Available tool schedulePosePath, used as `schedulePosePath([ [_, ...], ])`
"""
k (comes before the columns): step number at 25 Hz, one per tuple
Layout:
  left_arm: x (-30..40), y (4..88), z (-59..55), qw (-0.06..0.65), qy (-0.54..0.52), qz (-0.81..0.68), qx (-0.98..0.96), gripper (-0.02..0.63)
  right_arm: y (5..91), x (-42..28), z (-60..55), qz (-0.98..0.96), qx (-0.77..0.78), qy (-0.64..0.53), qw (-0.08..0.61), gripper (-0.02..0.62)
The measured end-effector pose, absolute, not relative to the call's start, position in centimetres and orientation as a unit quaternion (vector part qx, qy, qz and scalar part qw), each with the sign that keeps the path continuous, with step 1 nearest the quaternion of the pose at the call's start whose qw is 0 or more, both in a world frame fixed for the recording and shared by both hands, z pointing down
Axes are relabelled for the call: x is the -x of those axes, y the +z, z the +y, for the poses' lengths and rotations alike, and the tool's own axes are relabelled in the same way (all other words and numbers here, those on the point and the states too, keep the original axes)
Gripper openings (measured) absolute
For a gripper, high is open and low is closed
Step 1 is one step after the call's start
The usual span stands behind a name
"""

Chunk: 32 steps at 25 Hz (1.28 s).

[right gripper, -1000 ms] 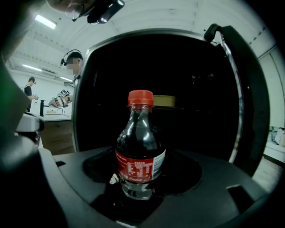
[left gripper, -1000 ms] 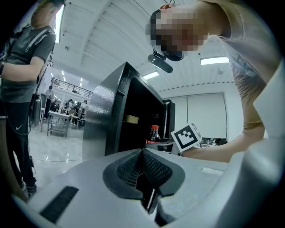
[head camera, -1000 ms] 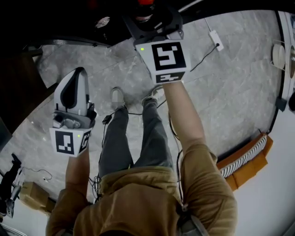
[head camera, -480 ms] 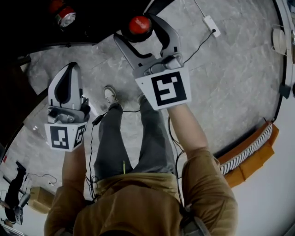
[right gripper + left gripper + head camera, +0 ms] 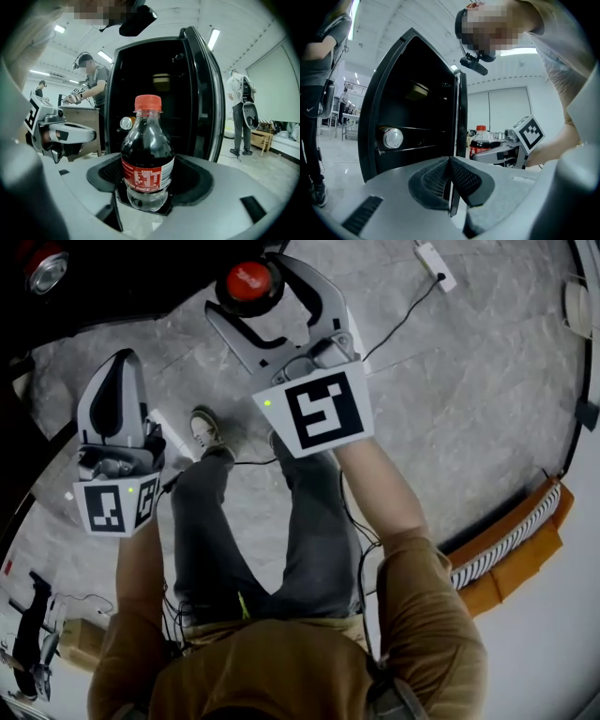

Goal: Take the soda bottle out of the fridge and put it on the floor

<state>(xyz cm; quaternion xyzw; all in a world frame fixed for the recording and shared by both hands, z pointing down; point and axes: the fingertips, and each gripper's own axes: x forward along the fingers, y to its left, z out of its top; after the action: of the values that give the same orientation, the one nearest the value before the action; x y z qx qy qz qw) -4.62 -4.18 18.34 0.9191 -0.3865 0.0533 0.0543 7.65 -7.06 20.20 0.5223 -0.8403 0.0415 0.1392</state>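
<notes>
Head cam sits high over the person, aimed steeply down: I get the left gripper [image 5: 114,367] and right gripper [image 5: 251,292] from behind, with the floor [image 5: 469,381] beyond the jaws. Left gripper cam rides close behind its jaws, roughly level, facing the open fridge [image 5: 412,98]. The right gripper [image 5: 506,152] and soda bottle [image 5: 480,140] show right of them. Right gripper cam is equally close, soda bottle [image 5: 147,159] between its jaws, fridge [image 5: 159,93] ahead, left gripper [image 5: 61,136] off left. Gripper cams share the fridge interior and each other. Head cam shares only the grippers and the bottle's cap.
</notes>
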Motion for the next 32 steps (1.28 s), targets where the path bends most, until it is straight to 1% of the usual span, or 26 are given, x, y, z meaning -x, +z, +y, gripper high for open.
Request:
schedulePosePath([
  [8,4.7,27.2,-3.7,0.053,0.068,-0.393,-0.915,0.002,30.5,-6.6,-6.3,-0.862,-0.474,0.043,0.173,0.298],
  [13,4.9,32.9,-4.3,0.042,0.078,-0.385,-0.919,0.002,35.6,-5.9,-6.6,-0.87,-0.461,0.029,0.175,0.298],
  [21,6.4,40.0,-5.2,0.035,0.08,-0.39,-0.917,0.002,41.9,-4.8,-7.9,-0.883,-0.432,0.016,0.185,0.298],
  [27,6.8,45.4,-6.7,0.02,0.073,-0.374,-0.924,0.002,46.8,-4.1,-9.3,-0.893,-0.413,0.009,0.18,0.298],
  [32,6.8,49.7,-7.9,0.023,0.068,-0.357,-0.931,0.002,50.9,-3.8,-10.2,-0.897,-0.405,0.005,0.179,0.298],
])
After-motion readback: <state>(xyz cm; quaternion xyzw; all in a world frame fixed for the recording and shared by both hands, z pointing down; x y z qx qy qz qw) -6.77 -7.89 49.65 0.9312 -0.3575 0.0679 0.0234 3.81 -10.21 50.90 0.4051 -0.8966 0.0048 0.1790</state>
